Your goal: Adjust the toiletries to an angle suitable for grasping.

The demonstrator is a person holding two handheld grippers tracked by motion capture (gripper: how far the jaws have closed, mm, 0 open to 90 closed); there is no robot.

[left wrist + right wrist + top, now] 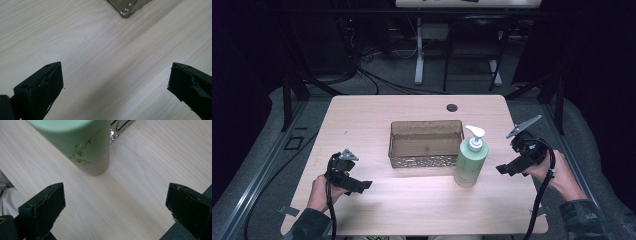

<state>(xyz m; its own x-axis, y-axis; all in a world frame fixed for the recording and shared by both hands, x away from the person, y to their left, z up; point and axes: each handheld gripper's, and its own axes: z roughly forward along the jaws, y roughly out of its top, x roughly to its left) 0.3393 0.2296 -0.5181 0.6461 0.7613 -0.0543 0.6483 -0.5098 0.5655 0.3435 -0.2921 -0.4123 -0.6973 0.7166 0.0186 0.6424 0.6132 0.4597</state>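
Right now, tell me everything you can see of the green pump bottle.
The pump bottle is a pale green cylinder, plastic by its look, with a white pump head and a leafy print on its side. It stands upright on the wooden table, just off the metal basket's front right corner. The open right gripper points at it without touching.

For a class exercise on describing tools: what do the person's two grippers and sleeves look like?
Both grippers, left and right, are black, each with two blocky black jaws whose inner faces look scuffed. A grey three-cornered plate sits on top of each, and a black cable trails from each towards the person. The sleeves are dark with a mottled, camouflage-like pattern.
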